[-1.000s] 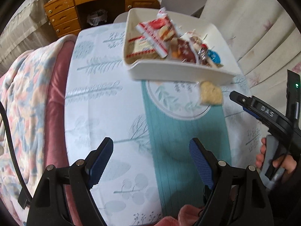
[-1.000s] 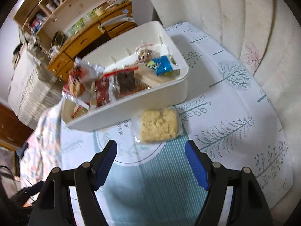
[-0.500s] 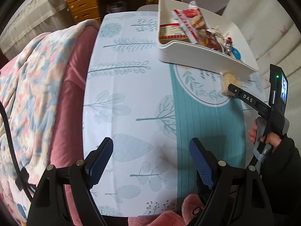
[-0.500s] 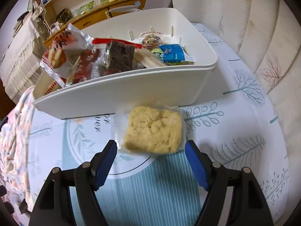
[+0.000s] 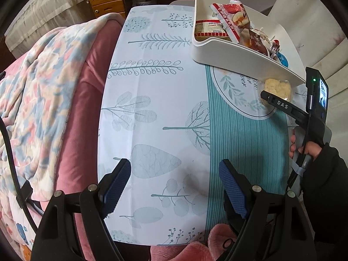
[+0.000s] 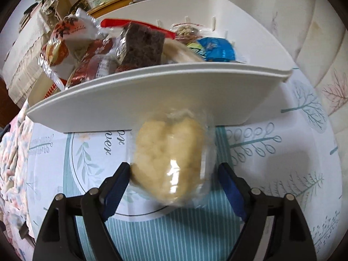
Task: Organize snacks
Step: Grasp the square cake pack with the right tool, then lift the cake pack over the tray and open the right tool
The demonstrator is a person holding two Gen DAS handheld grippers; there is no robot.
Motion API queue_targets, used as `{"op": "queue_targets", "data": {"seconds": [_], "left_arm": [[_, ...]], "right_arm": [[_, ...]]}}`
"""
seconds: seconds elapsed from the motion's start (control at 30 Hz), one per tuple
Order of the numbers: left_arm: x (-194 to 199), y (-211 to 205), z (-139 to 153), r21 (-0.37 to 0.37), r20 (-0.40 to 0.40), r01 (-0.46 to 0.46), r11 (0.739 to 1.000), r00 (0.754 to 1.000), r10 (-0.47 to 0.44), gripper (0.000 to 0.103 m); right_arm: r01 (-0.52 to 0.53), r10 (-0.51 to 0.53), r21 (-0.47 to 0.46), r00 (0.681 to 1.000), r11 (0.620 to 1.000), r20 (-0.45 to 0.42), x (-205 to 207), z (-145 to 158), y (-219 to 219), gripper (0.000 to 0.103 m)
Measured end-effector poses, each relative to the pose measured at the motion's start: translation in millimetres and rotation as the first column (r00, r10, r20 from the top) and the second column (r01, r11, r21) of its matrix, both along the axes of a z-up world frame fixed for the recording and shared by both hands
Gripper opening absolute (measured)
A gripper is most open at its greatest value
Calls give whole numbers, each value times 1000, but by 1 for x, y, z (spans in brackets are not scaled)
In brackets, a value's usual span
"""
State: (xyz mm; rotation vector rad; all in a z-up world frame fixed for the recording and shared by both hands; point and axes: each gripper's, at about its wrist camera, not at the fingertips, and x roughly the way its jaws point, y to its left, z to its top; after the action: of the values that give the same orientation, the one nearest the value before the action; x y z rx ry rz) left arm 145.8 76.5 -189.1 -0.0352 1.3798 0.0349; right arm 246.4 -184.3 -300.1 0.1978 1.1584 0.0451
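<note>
The right gripper (image 6: 171,182) straddled the wrapped cake (image 6: 169,158) on the cloth (image 5: 156,108), its jaws opening, not yet pinching; the cake lay against the white bin (image 6: 134,100), evidently bound for it; the left gripper (image 5: 174,184) hung wide and empty, spare.

Beside the plain white plastic bin (image 6: 152,100), a pale yellow crumbly snack in clear wrap (image 6: 169,154) is lying on the white tablecloth with teal stripes and leaf prints (image 5: 165,113).
</note>
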Motion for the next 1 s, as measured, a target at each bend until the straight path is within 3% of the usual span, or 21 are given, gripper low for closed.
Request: {"op": "queue_targets", "data": {"seconds": [0.2, 0.3, 0.37, 0.47, 0.67, 1.0], "left_arm": [[0, 6, -1, 2, -7, -25, 1000, 1000, 25, 82], [0, 8, -2, 0, -12, -28, 1000, 1000, 28, 82], [0, 7, -3, -2, -14, -23, 1000, 1000, 23, 82], [1, 6, -3, -5, -14, -9, 1000, 1000, 9, 82], [3, 3, -1, -18, -4, 29, 999, 1000, -29, 82], [14, 4, -2, -55, 6, 98, 994, 995, -98, 82]], "right_arm": [[-30, 30, -24, 1000, 999, 4, 0, 1, 9, 76], [-63, 64, -16, 998, 998, 5, -3, 6, 16, 61], [-99, 100, -74, 995, 992, 13, -5, 10, 26, 53], [-154, 158, -134, 987, 979, 13, -10, 17, 40, 50], [-183, 183, -104, 983, 978, -10, -22, 31, 52, 45], [-210, 212, -45, 975, 977, 72, -44, 91, 60, 45]]}}
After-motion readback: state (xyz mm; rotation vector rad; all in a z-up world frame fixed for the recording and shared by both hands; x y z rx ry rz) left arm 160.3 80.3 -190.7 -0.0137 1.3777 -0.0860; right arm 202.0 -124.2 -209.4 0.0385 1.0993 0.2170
